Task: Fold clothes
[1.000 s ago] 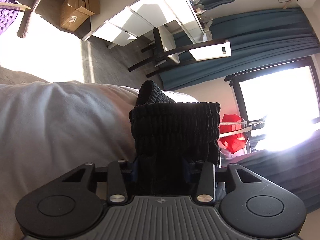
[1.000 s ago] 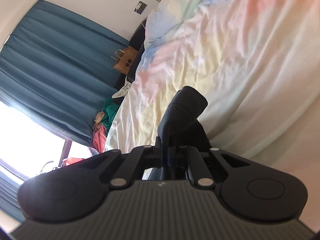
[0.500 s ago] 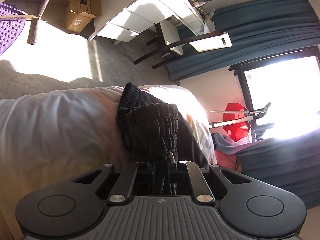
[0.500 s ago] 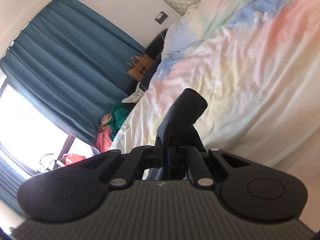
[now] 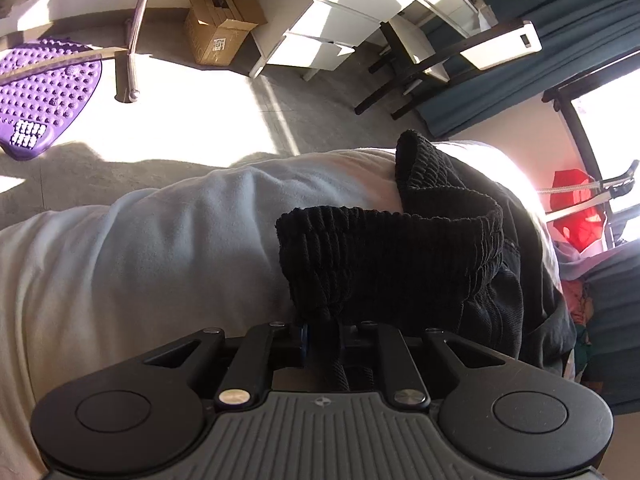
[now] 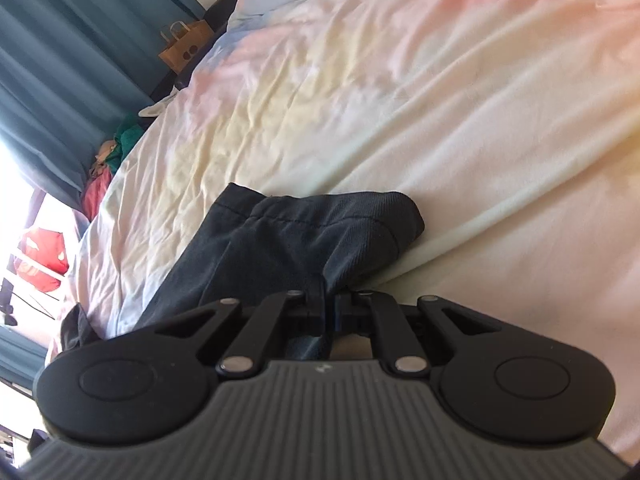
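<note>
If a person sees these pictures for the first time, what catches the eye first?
The black garment, pinched in both tongs: its ribbed waistband in the left tongs, a smoother end in the right tongs. It lies on the pastel bedcover. A purple studded mat lies on the sunlit floor.

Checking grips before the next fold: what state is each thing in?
left gripper: shut on the black garment's ribbed waistband
right gripper: shut on the garment's hem
black garment: bunched, lying on the bed
bed cover: spread, wrinkled
cardboard box: flaps open
</note>
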Available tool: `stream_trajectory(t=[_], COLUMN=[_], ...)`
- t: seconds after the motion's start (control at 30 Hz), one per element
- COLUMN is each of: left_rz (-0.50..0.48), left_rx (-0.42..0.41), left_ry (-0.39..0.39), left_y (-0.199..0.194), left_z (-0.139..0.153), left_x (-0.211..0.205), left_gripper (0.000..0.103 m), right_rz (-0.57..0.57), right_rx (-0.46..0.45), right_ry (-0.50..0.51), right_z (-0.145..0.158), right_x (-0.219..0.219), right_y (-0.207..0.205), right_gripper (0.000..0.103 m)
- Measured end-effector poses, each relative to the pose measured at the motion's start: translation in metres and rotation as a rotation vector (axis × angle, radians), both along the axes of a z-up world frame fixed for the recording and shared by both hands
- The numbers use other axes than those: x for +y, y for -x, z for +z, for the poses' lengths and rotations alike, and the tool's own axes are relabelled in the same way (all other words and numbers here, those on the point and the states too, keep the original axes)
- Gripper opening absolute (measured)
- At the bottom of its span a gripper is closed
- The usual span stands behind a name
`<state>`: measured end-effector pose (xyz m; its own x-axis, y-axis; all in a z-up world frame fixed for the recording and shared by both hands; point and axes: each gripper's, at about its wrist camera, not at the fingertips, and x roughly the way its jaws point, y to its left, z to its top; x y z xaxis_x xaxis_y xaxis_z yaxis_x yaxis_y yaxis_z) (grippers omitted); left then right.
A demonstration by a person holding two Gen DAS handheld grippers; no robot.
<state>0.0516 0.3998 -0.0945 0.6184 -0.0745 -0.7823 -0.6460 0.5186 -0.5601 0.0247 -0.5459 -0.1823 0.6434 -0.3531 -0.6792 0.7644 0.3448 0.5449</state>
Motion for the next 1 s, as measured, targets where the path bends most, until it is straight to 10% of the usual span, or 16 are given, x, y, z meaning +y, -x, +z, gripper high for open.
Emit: stream_trajectory(t=[0.27, 0.37, 0.4, 0.7, 1.0], left_rz=[-0.092, -0.135, -0.143, -0.286, -0.525], left_rx=[0.003, 0.005, -0.005, -0.181, -0.393], left_ry=[-0.116, -0.248, -0.309, -0.579, -0.719], left_y=[0.001, 0.007, 0.011, 0.024, 0.009], left_z=[0.028, 0.049, 0.058, 0.115, 0.114], left_x=[-0.018, -0.035, -0.041, -0.110, -0.251], left_gripper=[0.027, 0.085, 0.090, 0.099, 0.100], right_rz=[0.031, 0.047, 0.044, 0.074, 0.335], right_rx=[0.106, 0.119, 0.120, 0.051, -0.141], right_ry=[0.136, 0.208, 0.232, 0.442, 0.576], right_z=[0.025, 0.036, 0.040, 0.093, 0.140], right_x=[0.015, 0.022, 0.025, 0.059, 0.134], right_y=[-0.016, -0.021, -0.021, -0.017, 0.002], right_gripper=[0.021, 0.060, 0.073, 0.075, 0.075])
